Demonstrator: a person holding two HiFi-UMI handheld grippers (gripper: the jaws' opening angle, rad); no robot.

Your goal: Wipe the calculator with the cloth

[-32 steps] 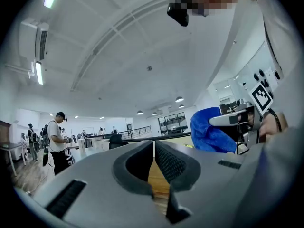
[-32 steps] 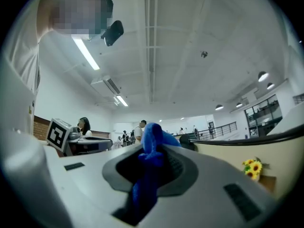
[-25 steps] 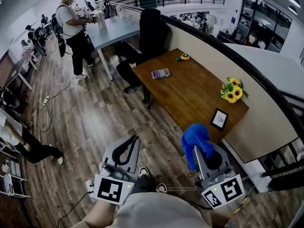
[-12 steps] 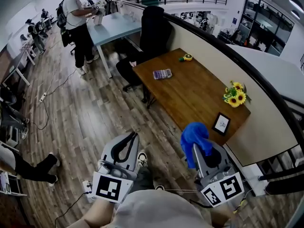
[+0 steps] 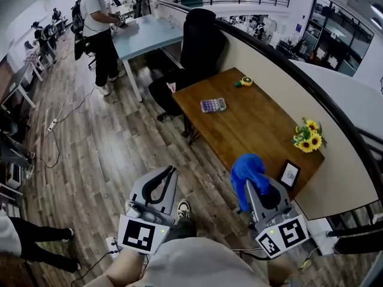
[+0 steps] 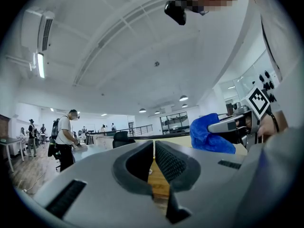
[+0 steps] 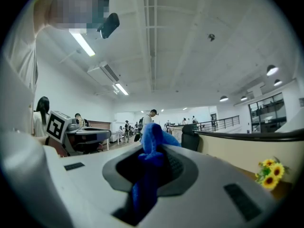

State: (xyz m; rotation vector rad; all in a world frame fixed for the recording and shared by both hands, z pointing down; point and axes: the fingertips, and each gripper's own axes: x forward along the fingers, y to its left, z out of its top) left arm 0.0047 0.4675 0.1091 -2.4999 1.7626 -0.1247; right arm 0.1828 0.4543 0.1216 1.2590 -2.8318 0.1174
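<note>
Cloth (image 5: pixel 247 171): blue, pinched in the right gripper (image 7: pixel 153 165), bunched above its fingers (image 7: pixel 183 167), ready for wiping.
Left gripper (image 6: pixel 154 158): fingers closed together, empty, probably kept free to steady things.
Calculator (image 5: pixel 213 104): on the wooden table (image 5: pixel 263 130), well ahead, not yet reached.

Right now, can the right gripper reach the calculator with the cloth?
Probably not yet. The right gripper, shut on the blue cloth, hangs over the floor short of the table, and the calculator lies toward the table's far end. Nothing blocks the way.
</note>
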